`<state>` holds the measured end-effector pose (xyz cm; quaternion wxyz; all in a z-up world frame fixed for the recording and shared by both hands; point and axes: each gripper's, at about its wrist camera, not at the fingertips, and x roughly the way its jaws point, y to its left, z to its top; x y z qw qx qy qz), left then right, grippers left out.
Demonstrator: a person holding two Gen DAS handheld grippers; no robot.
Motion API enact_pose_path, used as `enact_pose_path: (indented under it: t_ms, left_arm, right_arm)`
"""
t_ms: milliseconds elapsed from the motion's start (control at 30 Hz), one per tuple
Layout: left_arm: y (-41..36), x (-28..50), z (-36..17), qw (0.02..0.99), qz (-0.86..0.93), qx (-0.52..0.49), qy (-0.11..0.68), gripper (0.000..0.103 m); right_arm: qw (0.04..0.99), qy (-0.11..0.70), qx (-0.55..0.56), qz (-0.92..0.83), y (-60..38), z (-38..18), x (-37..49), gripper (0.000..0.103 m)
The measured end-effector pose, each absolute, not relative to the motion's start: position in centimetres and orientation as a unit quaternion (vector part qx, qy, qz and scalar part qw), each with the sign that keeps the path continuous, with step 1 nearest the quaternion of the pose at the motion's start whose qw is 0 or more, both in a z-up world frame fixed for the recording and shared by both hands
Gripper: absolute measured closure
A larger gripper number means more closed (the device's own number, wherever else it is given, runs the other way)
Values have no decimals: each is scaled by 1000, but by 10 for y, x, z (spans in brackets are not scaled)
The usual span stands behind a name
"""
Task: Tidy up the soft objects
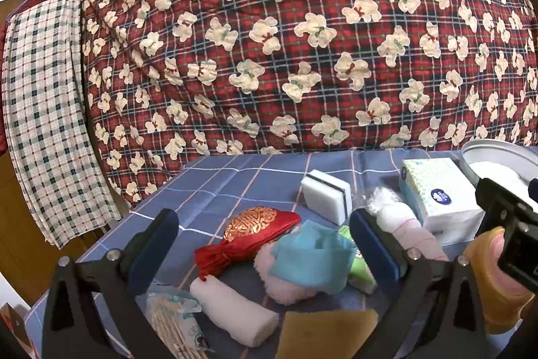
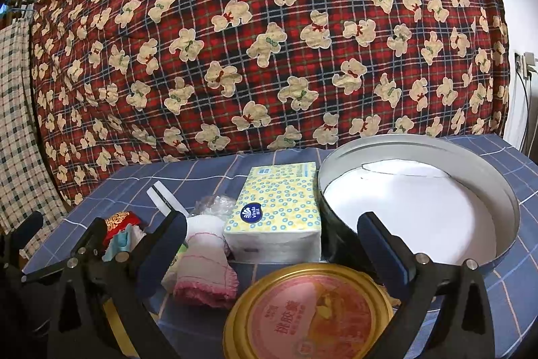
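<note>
Sorting not yet begun, I judge. My left tool (image 1: 265,249) and right tool (image 2: 272,244) gape wide, empty. Soft items, red pouch (image 1: 255,238) included, lie left; empty round tin (image 2: 420,207) far right. Next: grasp one.

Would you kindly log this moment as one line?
left gripper: open, over soft pile | right gripper: open, empty | round tin: empty | tissue pack: beside tin

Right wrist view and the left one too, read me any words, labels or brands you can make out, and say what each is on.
"Vinda": blue oval logo on the tissue pack.
Large red Chinese characters on the gold lid: too blurred to read surely.
Gold emblem on the red pouch: ornamental, unreadable.
Print on the swab packet: too small.
</note>
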<state>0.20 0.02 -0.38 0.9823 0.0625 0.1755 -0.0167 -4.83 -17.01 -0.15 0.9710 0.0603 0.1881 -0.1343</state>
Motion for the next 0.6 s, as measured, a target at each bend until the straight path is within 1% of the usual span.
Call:
enact_pose_path:
  t_ms: [600]
  left_arm:
    - [8, 5, -9, 981, -10, 53, 188, 0]
  right_arm:
    - [971, 188, 60, -134, -170, 0, -47, 0]
